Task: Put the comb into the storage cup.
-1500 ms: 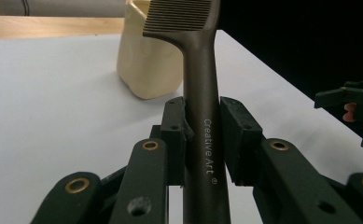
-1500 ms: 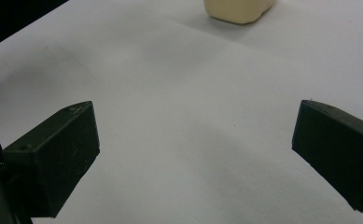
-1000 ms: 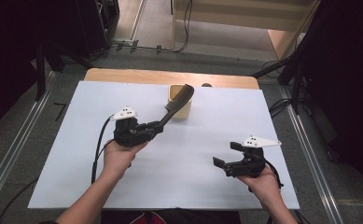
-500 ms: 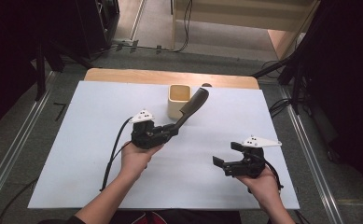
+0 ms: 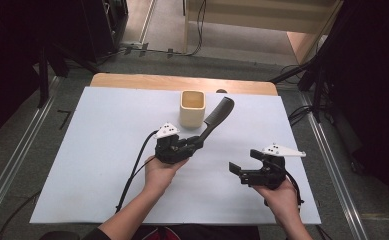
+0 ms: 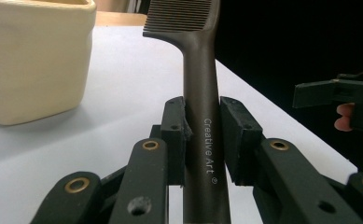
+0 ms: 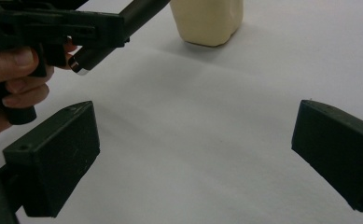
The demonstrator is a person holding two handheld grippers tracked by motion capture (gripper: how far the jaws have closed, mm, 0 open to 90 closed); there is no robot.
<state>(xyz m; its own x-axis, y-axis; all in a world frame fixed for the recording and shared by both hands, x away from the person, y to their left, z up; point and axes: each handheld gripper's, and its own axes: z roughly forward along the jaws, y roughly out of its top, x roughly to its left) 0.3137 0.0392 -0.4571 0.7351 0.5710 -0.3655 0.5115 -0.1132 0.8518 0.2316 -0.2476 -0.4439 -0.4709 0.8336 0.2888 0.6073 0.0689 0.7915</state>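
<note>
Comb point(image 5: 217, 117): dark brown to black plastic, long straight handle, fine close-set teeth along one edge of the head. White lettering "Creative Art" printed on the handle point(image 6: 208, 149). Held off the table, clamped by the handle between the pads of the left tongs point(image 5: 196, 142). Pose: slanted, head raised and pointing away from the person, just beside the cup and above its right side.

Cup point(image 5: 192, 108): cream-coloured, squarish with rounded corners, open top. Upright on the white table cover, near the far edge.
</note>
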